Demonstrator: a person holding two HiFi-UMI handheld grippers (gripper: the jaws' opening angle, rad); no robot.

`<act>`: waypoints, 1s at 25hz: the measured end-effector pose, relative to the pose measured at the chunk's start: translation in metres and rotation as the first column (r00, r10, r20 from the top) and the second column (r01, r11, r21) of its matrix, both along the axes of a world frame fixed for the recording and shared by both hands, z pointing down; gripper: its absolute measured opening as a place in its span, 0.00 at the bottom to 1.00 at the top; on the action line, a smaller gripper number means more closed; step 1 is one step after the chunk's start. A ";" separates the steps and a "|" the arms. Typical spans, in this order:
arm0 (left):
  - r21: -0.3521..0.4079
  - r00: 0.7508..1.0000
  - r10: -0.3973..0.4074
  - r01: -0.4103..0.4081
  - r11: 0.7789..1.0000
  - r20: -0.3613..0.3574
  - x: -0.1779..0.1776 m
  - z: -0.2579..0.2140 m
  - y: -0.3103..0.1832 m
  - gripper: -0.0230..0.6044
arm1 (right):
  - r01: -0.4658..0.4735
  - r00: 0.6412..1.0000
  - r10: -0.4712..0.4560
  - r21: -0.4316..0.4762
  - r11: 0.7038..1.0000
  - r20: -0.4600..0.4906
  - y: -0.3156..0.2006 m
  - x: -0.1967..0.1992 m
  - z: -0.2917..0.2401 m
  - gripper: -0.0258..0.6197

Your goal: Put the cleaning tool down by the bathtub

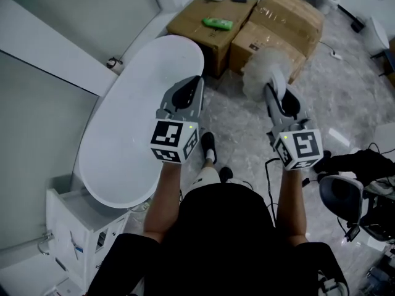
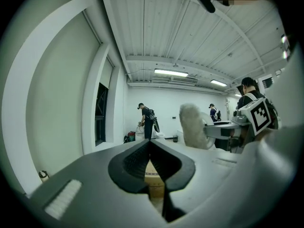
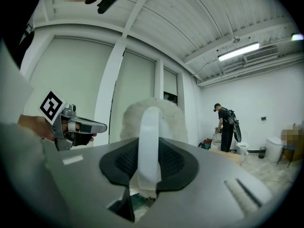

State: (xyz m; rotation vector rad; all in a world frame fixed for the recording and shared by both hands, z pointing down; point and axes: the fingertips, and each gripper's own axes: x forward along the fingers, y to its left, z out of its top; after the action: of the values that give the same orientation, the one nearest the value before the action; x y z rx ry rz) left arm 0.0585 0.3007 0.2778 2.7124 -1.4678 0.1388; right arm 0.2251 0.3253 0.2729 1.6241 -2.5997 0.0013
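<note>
Cleaning tool (image 1: 260,73), fluffy white head forward, sits clamped by its pale handle (image 3: 148,141) in the part-open jaws of my right gripper (image 1: 276,90), right of the bathtub (image 1: 139,122) near the cardboard boxes (image 1: 271,23), while my left gripper (image 1: 187,93) is closed on nothing.

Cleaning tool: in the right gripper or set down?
Held. The right gripper is shut on the cleaning tool, clamping its white handle; the fluffy head sticks out beyond the jaws.
</note>
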 end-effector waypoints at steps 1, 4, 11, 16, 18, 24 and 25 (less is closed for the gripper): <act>0.001 1.000 0.005 -0.005 1.000 0.009 0.000 0.001 -0.006 0.03 | -0.001 1.000 0.001 -0.004 1.000 -0.003 -0.006 -0.001 0.001 0.18; -0.009 1.000 0.016 -0.015 1.000 0.017 -0.002 0.006 -0.027 0.03 | -0.003 1.000 0.003 -0.015 1.000 -0.006 -0.029 -0.006 0.004 0.18; -0.007 1.000 0.021 -0.021 1.000 0.011 -0.015 0.003 -0.075 0.03 | -0.013 1.000 0.013 -0.017 1.000 -0.010 -0.074 -0.019 -0.003 0.18; -0.004 0.999 0.044 -0.044 0.999 0.020 -0.021 -0.003 -0.116 0.03 | -0.033 0.999 0.033 -0.011 0.999 -0.011 -0.112 -0.026 -0.012 0.18; -0.006 0.998 0.053 -0.053 0.999 0.020 -0.023 -0.004 -0.131 0.03 | -0.038 0.999 0.038 -0.012 0.999 -0.014 -0.125 -0.028 -0.014 0.18; -0.008 0.996 0.085 -0.084 0.996 0.015 -0.030 -0.005 -0.171 0.03 | -0.060 0.998 0.059 -0.011 0.998 -0.022 -0.162 -0.039 -0.017 0.18; -0.006 0.996 0.089 -0.089 0.996 0.014 -0.032 -0.005 -0.176 0.03 | -0.062 0.998 0.061 -0.009 0.998 -0.023 -0.167 -0.041 -0.019 0.18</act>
State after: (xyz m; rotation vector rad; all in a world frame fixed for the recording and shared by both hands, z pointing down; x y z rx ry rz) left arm 0.0261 0.1247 0.2727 2.7787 -1.3486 0.1659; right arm 0.1841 0.1579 0.2544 1.6905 -2.5285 -0.0012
